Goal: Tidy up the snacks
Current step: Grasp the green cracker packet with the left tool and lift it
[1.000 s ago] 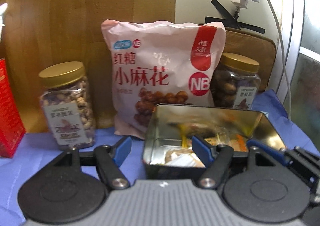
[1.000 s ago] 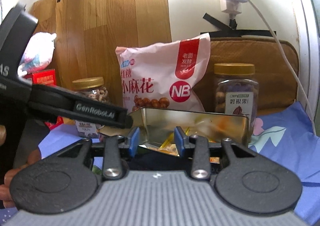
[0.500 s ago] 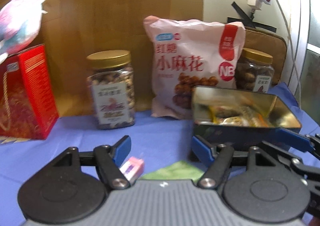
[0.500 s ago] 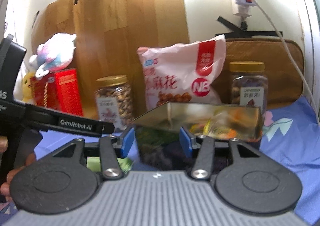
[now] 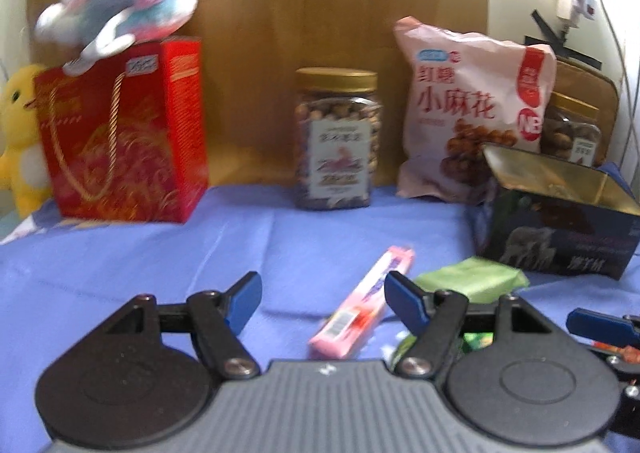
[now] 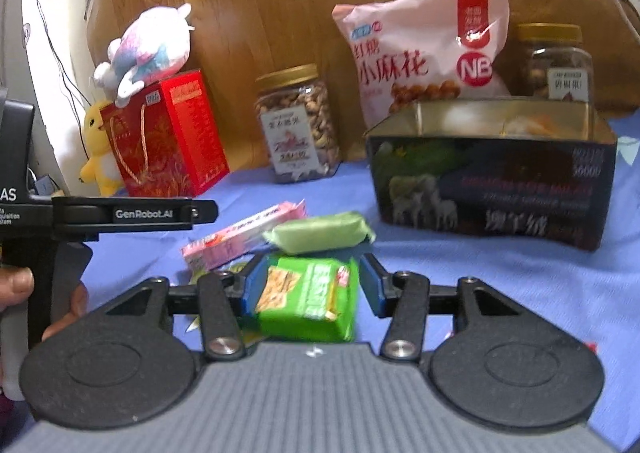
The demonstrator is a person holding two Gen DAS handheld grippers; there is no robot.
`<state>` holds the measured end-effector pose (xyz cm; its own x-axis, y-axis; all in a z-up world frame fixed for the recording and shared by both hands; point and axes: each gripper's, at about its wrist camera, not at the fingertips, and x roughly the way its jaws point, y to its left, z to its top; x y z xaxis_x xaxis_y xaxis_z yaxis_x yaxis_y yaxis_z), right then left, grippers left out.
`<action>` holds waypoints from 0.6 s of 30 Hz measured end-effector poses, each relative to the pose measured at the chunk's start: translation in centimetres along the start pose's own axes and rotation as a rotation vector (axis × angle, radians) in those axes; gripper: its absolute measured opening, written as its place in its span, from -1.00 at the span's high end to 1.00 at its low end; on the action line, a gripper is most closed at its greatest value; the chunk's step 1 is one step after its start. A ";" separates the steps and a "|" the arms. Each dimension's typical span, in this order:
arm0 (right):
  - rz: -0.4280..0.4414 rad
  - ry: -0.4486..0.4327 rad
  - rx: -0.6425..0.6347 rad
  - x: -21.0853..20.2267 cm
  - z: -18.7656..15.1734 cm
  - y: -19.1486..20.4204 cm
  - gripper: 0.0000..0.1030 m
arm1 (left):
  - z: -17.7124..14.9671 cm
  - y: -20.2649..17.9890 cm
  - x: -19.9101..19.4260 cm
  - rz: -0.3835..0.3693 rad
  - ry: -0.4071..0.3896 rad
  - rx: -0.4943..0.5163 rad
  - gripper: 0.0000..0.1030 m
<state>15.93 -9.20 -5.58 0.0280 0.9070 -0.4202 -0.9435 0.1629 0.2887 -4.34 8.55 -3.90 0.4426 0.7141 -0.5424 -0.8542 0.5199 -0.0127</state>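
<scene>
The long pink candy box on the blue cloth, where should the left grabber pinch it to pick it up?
Probably across its two long sides, near the middle, coming down from above. The pink box lies flat on the blue cloth and is long and narrow, so its narrow width should fit the open left gripper. Its far end lies beside the pale green packet, so stay clear of that end.

Blue cloth [image 5: 120, 265] under tin [image 6: 492, 181], nut jar [image 5: 336, 141], red box [image 5: 124, 133], pink packet [image 5: 360, 309], green packs [image 6: 320, 231].

I count two jars [image 6: 298, 125] [image 6: 554, 61], one bag [image 6: 420, 49], one tin [image 6: 492, 177], two green packets [image 6: 320, 233] [image 6: 308, 299], one pink stick [image 6: 240, 239], two plush toys [image 6: 148, 49] [image 6: 98, 145], one red box [image 6: 168, 137].
</scene>
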 end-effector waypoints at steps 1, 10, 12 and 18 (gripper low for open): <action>-0.006 0.008 -0.002 0.1 -0.3 0.2 -0.04 | -0.3 0.3 0.1 0.003 0.002 -0.003 -0.35; -0.057 -0.006 -0.052 -0.3 -1.3 1.3 -0.06 | -1.9 1.5 0.8 0.001 0.001 -0.017 -0.37; -0.042 0.007 -0.069 -0.1 -1.3 1.4 -0.13 | -2.0 1.5 0.8 -0.006 -0.003 -0.014 -0.42; -0.028 0.105 -0.101 1.5 -1.1 1.8 -0.50 | -2.1 1.6 0.7 -0.020 -0.010 -0.010 -0.42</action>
<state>13.86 -8.00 -6.62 0.0250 0.8560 -0.5164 -0.9715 0.1426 0.1894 -5.93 8.89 -6.07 0.4621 0.7082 -0.5337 -0.8479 0.5291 -0.0320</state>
